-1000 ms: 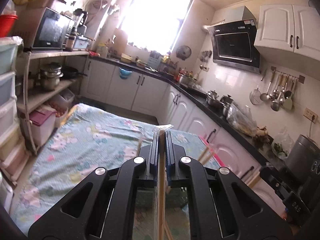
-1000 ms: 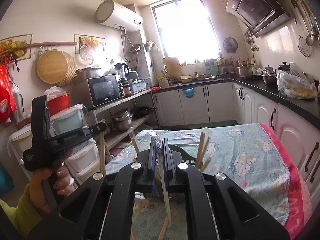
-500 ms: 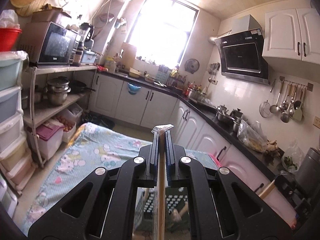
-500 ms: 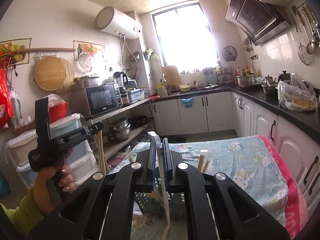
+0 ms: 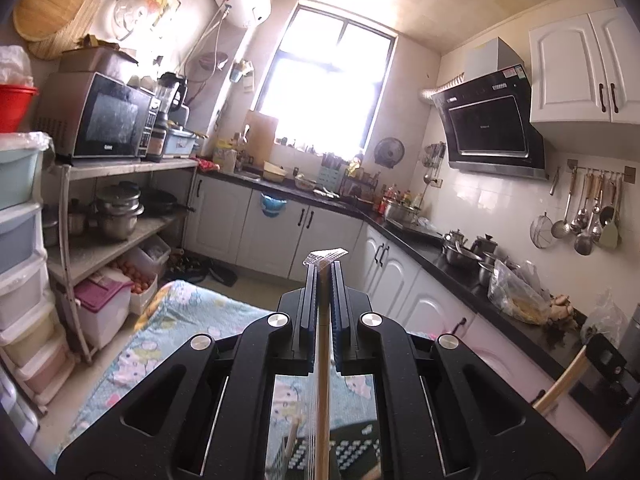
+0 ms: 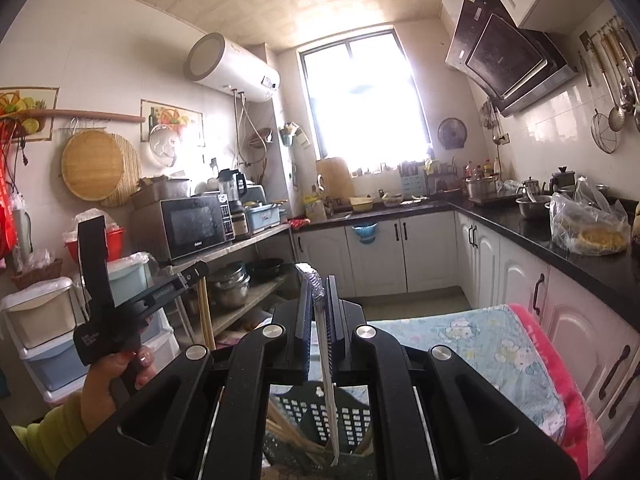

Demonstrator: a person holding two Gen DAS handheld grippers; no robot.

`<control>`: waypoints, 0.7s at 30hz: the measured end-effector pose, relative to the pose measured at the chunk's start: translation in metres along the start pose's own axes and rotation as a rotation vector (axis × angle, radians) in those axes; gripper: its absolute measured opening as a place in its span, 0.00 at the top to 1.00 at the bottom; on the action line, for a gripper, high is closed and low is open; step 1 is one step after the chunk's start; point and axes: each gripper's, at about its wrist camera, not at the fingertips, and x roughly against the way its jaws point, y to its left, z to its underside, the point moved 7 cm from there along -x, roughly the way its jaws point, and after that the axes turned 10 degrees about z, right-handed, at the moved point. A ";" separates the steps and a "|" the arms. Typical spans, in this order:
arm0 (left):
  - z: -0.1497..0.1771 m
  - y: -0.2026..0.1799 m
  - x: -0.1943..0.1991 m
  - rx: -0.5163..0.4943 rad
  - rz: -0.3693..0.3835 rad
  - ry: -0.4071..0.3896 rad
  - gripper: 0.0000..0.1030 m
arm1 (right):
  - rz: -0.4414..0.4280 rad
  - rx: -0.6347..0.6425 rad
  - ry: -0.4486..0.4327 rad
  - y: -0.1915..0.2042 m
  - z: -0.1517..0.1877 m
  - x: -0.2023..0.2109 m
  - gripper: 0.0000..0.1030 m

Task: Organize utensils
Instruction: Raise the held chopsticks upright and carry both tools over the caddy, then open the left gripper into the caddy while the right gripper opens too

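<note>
on our left, the left gripper (image 5: pixel 323 276) is clamped narrow on a pair of wooden chopsticks in a clear wrapper (image 5: pixel 322 360); the sticks run back between the pads and the wrapper's crimped end pokes out past the fingertips. in the right wrist view the same tool shows out to the left, held by a hand (image 6: pixel 116 368) in a yellow-green sleeve, with the sticks hanging down below it. a black slotted utensil basket (image 5: pixel 352 446) sits low under the left gripper on a flower-printed cloth (image 5: pixel 168 344) over the table.

moving right, the right gripper (image 6: pixel 319 292) is also pinched narrow, on a second wrapped utensil (image 6: pixel 326 360) with a silvery crimped top; what is inside the wrapper we cannot tell for sure. its lower end hangs over the basket (image 6: pixel 344 416), where other wooden chopsticks (image 6: pixel 288 432) already lean.

we judge that we are mid-carry: each gripper holds one item raised above the basket, neither yet placed. the next move calls for bringing the lower tip of each item over a compartment, keeping the piece near upright so it clears the rim and the sticks already inside, lowering it in and only then easing the pads apart. which compartment each belongs in we cannot tell from here.
</note>
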 end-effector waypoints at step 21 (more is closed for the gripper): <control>0.026 -0.002 -0.045 -0.030 -0.028 -0.040 0.97 | 0.029 -0.024 -0.005 -0.012 0.006 -0.038 0.94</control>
